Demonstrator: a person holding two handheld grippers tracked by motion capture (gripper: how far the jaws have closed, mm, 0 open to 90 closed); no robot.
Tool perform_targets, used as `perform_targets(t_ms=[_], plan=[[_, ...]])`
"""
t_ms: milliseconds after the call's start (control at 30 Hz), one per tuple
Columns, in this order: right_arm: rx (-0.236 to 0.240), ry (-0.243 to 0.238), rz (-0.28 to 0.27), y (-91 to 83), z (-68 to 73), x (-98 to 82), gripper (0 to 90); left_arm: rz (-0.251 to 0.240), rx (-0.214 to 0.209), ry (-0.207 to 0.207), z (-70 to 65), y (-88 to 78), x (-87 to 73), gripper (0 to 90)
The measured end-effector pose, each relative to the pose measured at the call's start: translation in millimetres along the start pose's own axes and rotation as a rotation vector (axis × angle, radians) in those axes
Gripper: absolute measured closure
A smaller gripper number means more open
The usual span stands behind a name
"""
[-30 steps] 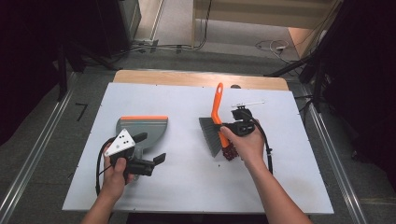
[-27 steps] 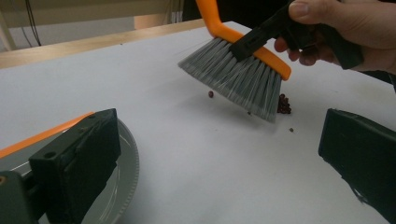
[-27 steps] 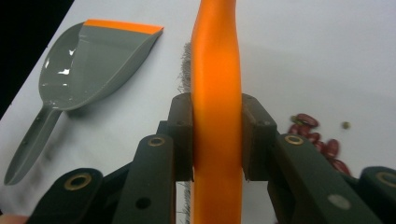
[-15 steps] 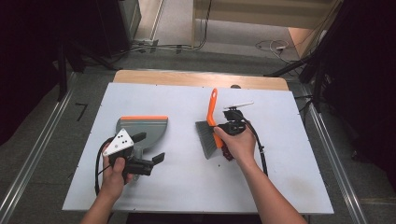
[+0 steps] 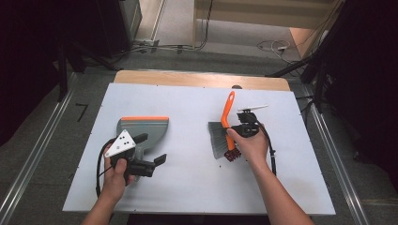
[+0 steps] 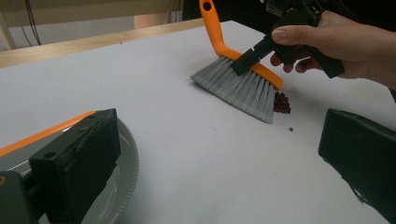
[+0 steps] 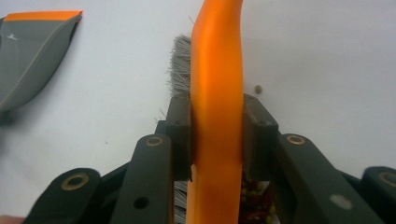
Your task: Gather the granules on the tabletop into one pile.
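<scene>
A white bench (image 5: 197, 183) is seen from above, with a person's forearms entering from the near edge. On the right, the right hand-held gripper (image 5: 234, 130) is pinching the orange back of a hand brush (image 5: 226, 117); in the right gripper view its two black jaws are pressed flat against either side of the orange plastic (image 7: 217, 93). The grey bristles (image 6: 238, 88) are set down on the bench surface, and the handle is tilted up and away toward the far edge. A small heap of dark red beads (image 6: 281, 102) lies just beside the near end of the bristles, apparently touching them, though the contact is too small to confirm. One stray grain (image 6: 291, 129) lies a little apart from the heap.

On the left, a grey dustpan (image 5: 143, 133) with an orange lip rests flat on the bench, well apart from the brush. The left hand-held gripper (image 5: 152, 150) is held at the dustpan's near end with its jaws spread; in the left gripper view one jaw lies over the pan's rim (image 6: 128, 163), the other over bare bench.
</scene>
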State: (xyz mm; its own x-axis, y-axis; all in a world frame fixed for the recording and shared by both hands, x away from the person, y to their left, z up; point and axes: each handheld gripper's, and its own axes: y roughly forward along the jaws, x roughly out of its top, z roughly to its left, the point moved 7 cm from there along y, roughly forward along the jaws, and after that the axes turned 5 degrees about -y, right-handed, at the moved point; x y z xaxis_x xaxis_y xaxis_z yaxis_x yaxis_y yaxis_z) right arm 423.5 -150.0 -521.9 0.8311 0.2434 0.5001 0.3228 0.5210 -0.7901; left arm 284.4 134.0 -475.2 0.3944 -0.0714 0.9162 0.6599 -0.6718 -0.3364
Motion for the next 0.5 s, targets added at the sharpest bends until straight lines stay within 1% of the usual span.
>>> perform_targets(t_ms=[133,167,333,500], plan=[[-0.022,-0.001,-0.002,-4.4,-7.6,-0.9,67.1,0.001,0.0,0.001,-0.4,0.3,0.0,0.0],[-0.026,0.005,-0.002,-5.2,-8.7,-0.9,67.1,0.001,0.0,0.002,-0.4,0.4,0.0,0.0],[-0.036,0.018,-0.005,-9.1,-15.9,-1.0,67.1,-0.001,0.0,0.0,-0.4,-0.1,0.1,0.0],[-0.052,0.019,-0.008,-14.2,-23.3,-1.6,67.1,-0.001,0.001,0.002,-0.1,-0.3,0.3,0.0]])
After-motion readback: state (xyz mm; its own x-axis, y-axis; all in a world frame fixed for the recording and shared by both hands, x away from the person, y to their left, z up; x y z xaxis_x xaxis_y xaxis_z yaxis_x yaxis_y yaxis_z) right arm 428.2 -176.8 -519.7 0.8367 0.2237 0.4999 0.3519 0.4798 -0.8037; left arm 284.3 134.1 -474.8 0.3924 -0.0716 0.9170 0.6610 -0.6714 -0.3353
